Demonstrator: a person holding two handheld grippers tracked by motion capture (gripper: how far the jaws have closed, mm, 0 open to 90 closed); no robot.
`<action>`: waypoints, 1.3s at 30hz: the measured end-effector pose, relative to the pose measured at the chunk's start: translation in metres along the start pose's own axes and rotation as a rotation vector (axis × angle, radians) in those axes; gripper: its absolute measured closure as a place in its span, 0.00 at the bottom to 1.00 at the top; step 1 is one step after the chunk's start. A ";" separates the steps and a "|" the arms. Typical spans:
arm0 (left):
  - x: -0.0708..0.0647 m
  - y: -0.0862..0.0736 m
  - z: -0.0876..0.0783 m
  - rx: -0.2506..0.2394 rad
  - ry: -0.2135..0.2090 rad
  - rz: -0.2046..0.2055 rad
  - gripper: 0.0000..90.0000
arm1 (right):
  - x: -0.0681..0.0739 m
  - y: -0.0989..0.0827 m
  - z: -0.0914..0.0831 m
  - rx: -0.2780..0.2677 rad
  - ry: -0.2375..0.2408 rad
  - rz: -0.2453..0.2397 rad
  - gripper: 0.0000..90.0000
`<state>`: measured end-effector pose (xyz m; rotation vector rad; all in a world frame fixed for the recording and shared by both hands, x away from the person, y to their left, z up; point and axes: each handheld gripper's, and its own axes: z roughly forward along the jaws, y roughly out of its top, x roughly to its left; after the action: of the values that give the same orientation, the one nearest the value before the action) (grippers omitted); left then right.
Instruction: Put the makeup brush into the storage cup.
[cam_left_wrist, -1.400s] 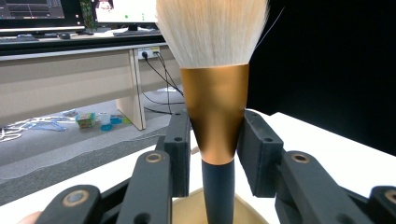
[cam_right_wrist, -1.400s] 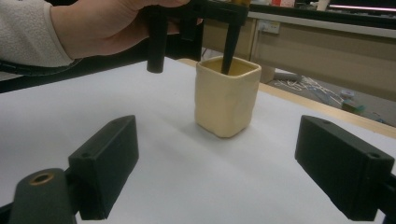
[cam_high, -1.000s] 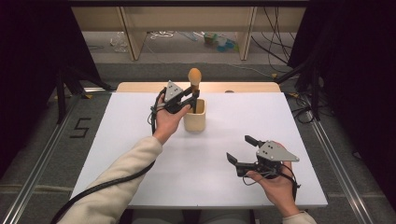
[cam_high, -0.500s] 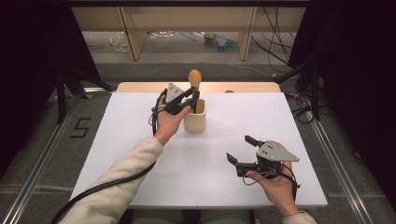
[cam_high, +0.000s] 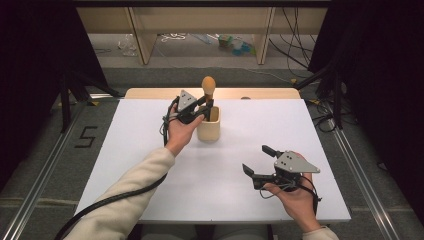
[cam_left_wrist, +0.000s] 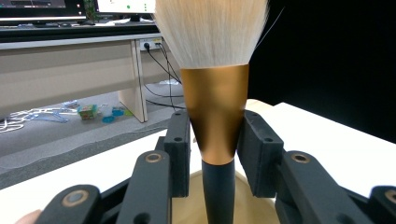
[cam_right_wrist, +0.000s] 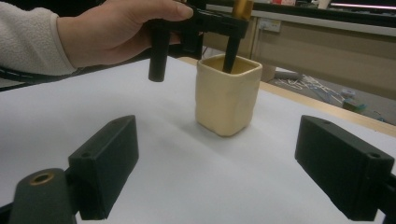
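White sheeting covers the counter (cam_high: 150, 165), with a bare wooden strip along its far edge and dark curtains at both sides. Beyond it lie a grey floor, cables and some small coloured clutter too blurred to identify.

The left gripper (cam_high: 206, 106) is held at the far middle of the counter, its jaws closed narrowly on a makeup brush (cam_high: 208, 90). In the left gripper view the jaw pads press the copper ferrule (cam_left_wrist: 215, 116) from both sides, with the black handle (cam_left_wrist: 218, 191) dropping straight below them and the pale bristles (cam_left_wrist: 211, 28) cut off by the top edge. Directly beneath the jaws stands a cream holder (cam_high: 209, 125), squarish with rounded corners, and the handle goes down into its mouth; the handle's lower end is hidden by the holder's wall, so whether it touches the bottom cannot be told. The brush stands roughly upright.

The right gripper (cam_high: 256, 160) sits near the front right of the counter, well apart from the holder, its jaws spread wide and holding nothing. In its own view the holder (cam_right_wrist: 227, 95) lies ahead between the two jaws, and the left hand (cam_right_wrist: 112, 32) shows above and beyond it, probably clear of the holder's rim.
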<state>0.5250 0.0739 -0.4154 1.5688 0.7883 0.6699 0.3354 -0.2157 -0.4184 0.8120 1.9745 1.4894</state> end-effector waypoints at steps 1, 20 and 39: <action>0.000 0.000 0.000 0.001 0.000 0.002 0.73 | 0.000 0.000 0.000 0.004 0.002 -0.002 0.16; -0.001 -0.004 0.001 0.008 0.002 -0.002 0.73 | 0.000 0.000 0.001 -0.005 0.007 0.001 0.16; 0.002 -0.004 0.002 0.016 -0.002 -0.016 0.72 | 0.000 0.000 0.000 0.010 0.007 0.002 0.16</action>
<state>0.5272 0.0745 -0.4196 1.5759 0.8049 0.6518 0.3355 -0.2154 -0.4188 0.8134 1.9884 1.4868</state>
